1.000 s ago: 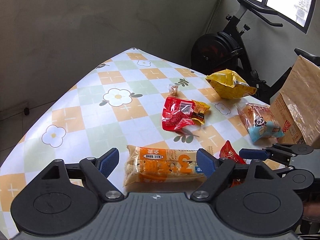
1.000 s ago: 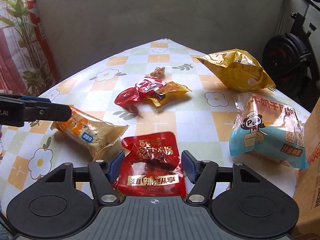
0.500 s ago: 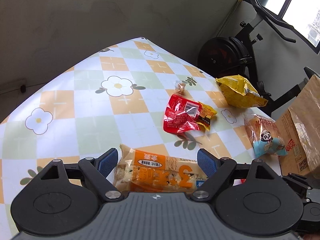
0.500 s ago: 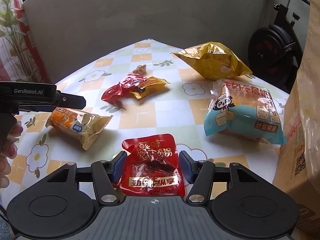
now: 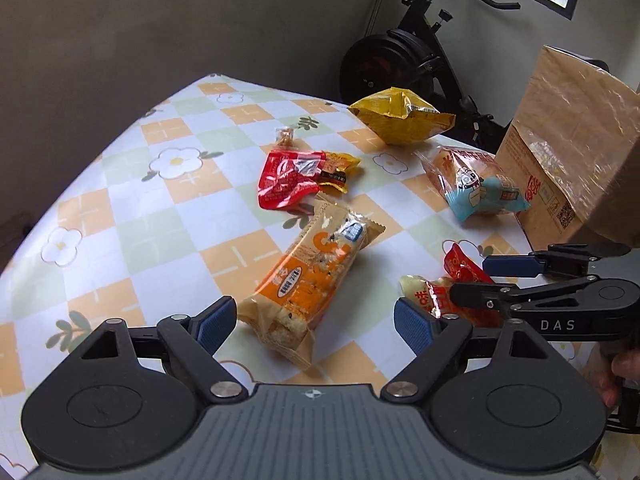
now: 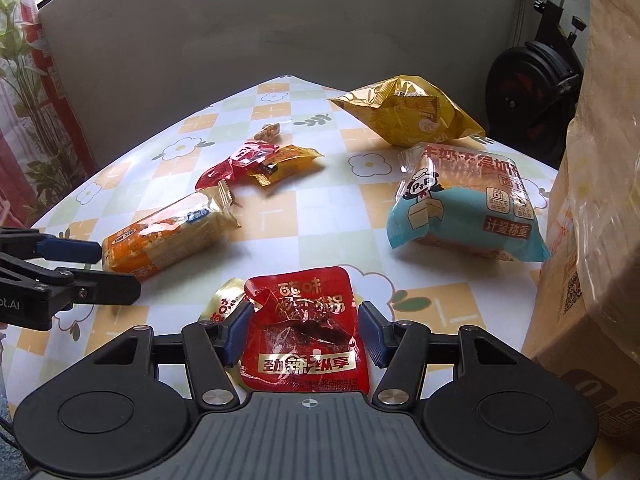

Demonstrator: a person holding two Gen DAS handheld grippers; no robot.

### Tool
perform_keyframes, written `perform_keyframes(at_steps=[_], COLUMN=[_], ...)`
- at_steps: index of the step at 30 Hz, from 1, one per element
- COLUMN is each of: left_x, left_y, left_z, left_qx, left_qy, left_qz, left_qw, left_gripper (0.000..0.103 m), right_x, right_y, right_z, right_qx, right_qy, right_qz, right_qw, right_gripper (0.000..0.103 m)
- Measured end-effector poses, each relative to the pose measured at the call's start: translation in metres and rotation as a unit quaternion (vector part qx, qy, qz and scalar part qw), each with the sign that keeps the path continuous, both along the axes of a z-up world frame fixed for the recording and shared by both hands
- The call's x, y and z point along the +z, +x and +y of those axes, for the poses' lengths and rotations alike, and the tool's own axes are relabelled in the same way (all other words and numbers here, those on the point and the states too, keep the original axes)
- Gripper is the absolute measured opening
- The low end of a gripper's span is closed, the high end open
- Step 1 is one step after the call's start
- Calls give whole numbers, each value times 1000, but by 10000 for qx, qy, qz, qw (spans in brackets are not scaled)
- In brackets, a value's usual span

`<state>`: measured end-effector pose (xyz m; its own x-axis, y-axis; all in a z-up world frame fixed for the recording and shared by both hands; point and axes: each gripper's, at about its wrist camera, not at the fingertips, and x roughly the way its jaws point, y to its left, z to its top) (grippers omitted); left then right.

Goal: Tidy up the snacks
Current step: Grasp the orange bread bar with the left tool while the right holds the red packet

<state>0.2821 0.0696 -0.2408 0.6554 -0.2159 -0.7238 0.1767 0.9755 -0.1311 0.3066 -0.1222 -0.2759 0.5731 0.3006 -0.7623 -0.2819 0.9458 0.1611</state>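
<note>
Barely begun, judging by the spread. All snacks loose on the checked surface [image 5: 132, 208], none yet gathered or packed. At far right, a yellow chip bag [image 6: 404, 114]; just nearer, against the brown cardboard box [image 6: 592, 240], a blue-and-orange bread pack [image 6: 464, 208]. Toward the middle, a red wrapper [image 5: 286, 178] touching a small orange sachet [image 5: 336, 166], with a tiny clear-wrapped sweet [image 5: 285, 136] just beyond.

Left tool [image 5: 310, 318] wide open, nothing gripped; the near end of the orange cracker pack [image 5: 308, 276] lying between its blue pads with clear gaps on both sides, the pack angled away to the far right.

Right tool [image 6: 302, 330] roughly half open, straddling the red meat-snack pouch [image 6: 302, 332]; the left pad close against the pouch edge, the right pad just apart, so no firm pinch visible (contact on the left side too close to call). A second small pouch [image 6: 224, 300] peeking out from under the left edge of the red one.

Probable step in hand: two pick-ups lined up at once, cracker pack on the left, red pouch on the right. Still to do, as a judgement: closing on both, lifting, then moving every item to wherever sorted (possibly the box, though the opening is out of view). Risk of dragging the hidden pouch along with the red one.
</note>
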Motion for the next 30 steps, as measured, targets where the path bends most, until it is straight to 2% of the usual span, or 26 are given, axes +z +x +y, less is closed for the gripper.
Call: perform_keyframes(at_steps=[4,9,11,14,16,17,20,22,23,28,30], left_x=[6,-11,-18,-24,-23,-22,-20,-17,-17,-8,-5], left_y=[19,49,54,52,49,46,38,32,30,16,12], left_z=[3,-8,-14,-22,-22,-21,-19,-12,-10,1,3], left_qx=[21,-146,-206,-257,-248,-214,-69,115,167,349,426], left_qy=[334,591,705,814,714,690,668,580,525,245,145], left_qz=[-148,71,135,84,29,30,-7,2,-5,-101,-151], left_qw=[9993,9981,9972,9963,9971,9974,9977,9983,9985,9990,9989], left_gripper=[88,82,81,73,54,52,47,45,45,43,43], right_x=[0,2,3,5,5,5,2,-1,-2,-8,-8], right_y=[-2,-3,-3,-4,-3,-3,-4,-4,-5,-3,-1], right_z=[0,-1,-2,-2,-2,-1,0,-3,-4,-9,-7], right_qx=[-42,-58,-58,-12,6,12,-22,-146,-204,-227,-174], right_qy=[-7,-12,-6,-37,-66,-80,-122,-129,-120,-31,-71], right_qz=[7,52,44,47,51,50,73,41,28,42,13], right_qw=[10000,10000,10000,10000,10000,10000,9999,9998,9997,9997,9998], right_gripper=[53,52,40,39,39,39,51,77,81,84,81])
